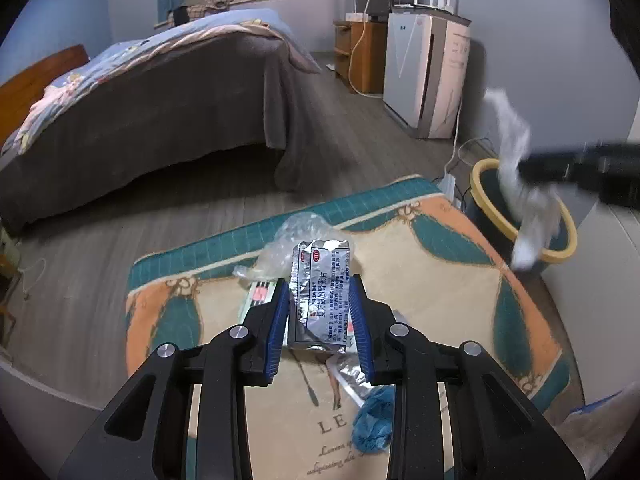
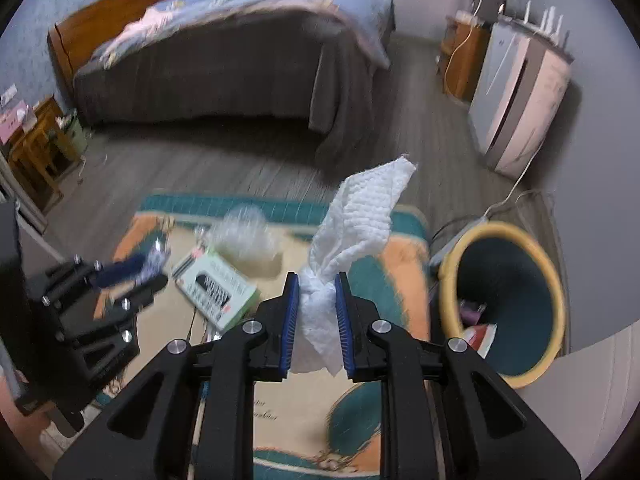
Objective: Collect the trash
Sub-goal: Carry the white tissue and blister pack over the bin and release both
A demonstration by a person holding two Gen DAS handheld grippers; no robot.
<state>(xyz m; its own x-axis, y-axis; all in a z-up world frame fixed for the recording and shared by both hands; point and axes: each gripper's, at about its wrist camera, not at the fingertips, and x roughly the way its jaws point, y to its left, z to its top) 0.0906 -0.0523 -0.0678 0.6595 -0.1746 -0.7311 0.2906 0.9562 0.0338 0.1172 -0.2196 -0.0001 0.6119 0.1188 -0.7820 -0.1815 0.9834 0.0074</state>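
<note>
My left gripper is shut on a crumpled silver foil packet with printed text, held up above the patterned rug. My right gripper is shut on a knotted white paper towel, whose loose end stands above the fingers. A dark teal bin with a yellow rim stands just right of the rug, with some trash at its bottom. In the left wrist view the right gripper and its towel are blurred over the bin. The left gripper shows blurred at the left of the right wrist view.
On the rug lie a clear plastic bag, a white and green box, a silver wrapper and a crumpled blue piece. A bed stands beyond, and a white appliance and cables line the right wall.
</note>
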